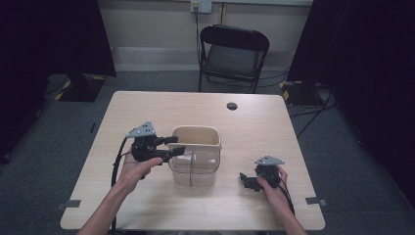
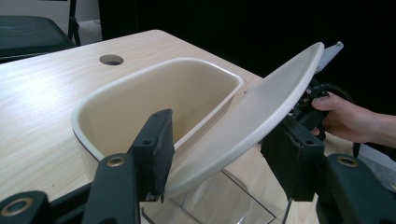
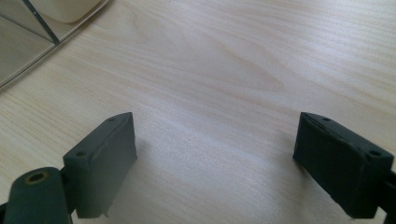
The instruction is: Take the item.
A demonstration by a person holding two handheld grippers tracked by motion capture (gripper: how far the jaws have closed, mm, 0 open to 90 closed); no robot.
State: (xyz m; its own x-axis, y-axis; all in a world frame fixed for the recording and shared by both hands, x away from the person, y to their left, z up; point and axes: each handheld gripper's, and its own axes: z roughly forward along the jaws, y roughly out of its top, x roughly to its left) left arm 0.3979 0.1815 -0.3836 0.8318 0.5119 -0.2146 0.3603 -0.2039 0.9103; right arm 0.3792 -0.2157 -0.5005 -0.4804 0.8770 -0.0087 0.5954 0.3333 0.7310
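While the left hand [image 1: 139,169] holds the left gripper [image 1: 172,145] raised at the left side of the container [image 1: 194,169], its jaws stand spread, one on each side of the cream lid [image 2: 247,119]. In the left gripper view the lid is tilted up on edge between them; one jaw looks to be against its underside, and whether the other touches it I cannot tell. The container is a clear bin with a cream rim [image 1: 195,142] and stands near the middle of the light wooden table [image 1: 161,105]; its opening is uncovered. A small round hole [image 1: 232,105] lies in the table beyond it, and a black folding chair [image 1: 233,53] stands past the far edge. To the right, well apart from the container, the right hand [image 1: 274,188] holds the right gripper [image 1: 244,180] low over the table. Its jaws are spread wide over bare wood, gripping nothing.
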